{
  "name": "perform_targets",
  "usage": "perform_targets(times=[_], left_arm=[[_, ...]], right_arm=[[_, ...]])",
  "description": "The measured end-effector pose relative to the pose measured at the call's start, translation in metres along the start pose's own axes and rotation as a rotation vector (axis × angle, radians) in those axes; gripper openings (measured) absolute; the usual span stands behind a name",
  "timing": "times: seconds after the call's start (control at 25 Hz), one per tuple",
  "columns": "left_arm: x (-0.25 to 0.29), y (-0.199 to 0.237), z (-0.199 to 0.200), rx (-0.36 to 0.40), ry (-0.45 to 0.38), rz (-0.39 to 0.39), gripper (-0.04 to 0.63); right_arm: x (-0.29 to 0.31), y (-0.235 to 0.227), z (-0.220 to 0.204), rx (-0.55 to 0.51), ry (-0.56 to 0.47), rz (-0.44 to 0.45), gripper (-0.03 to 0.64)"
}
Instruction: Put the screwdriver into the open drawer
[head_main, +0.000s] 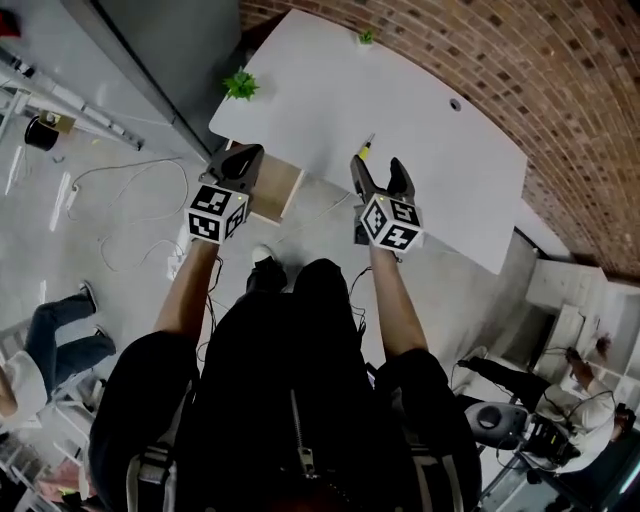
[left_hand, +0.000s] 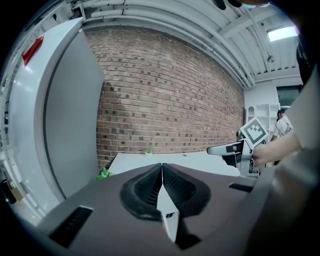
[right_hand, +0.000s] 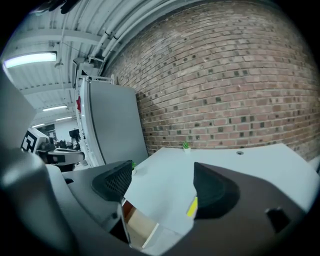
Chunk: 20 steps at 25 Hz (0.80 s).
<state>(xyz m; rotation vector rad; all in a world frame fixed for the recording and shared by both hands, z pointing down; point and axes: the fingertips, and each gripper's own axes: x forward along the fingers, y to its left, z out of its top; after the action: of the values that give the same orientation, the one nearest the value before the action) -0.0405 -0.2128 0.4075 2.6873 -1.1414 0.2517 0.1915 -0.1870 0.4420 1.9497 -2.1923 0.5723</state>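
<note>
The screwdriver (head_main: 366, 147), with a yellow-green handle, lies on the white table (head_main: 400, 110) near its front edge. In the right gripper view only a yellow bit of the screwdriver (right_hand: 192, 206) shows beside the right jaw. The open drawer (head_main: 275, 187) with its pale wood inside juts out under the table's front left; the drawer (right_hand: 140, 227) also appears low between the right jaws. My right gripper (head_main: 377, 165) (right_hand: 160, 180) stands open just short of the screwdriver, with nothing between its jaws. My left gripper (head_main: 245, 155) (left_hand: 161, 172) is shut and empty, over the drawer's left side.
Two small green plants stand on the table, one at its left corner (head_main: 240, 84) and one at the back edge (head_main: 366, 37). A brick wall (head_main: 500, 60) runs behind. A grey cabinet (head_main: 170, 50) stands left. Cables (head_main: 130, 200) lie on the floor. People sit at lower left and right.
</note>
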Motion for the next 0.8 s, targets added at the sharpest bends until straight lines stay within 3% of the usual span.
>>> perform_targets(times=[0.24, 0.56, 0.8], left_arm=[[0.019, 0.018, -0.014, -0.028, 0.035, -0.025, 0.025], [0.046, 0.049, -0.027, -0.058, 0.072, 0.022, 0.025], [0.07, 0.075, -0.034, -0.084, 0.1, 0.054, 0.025]], right_arm=[[0.029, -0.025, -0.029, 0.071, 0.09, -0.072, 0.379], [0.081, -0.079, -0.083, 0.166, 0.282, -0.146, 0.36], [0.119, -0.105, -0.126, 0.348, 0.453, -0.138, 0.308]])
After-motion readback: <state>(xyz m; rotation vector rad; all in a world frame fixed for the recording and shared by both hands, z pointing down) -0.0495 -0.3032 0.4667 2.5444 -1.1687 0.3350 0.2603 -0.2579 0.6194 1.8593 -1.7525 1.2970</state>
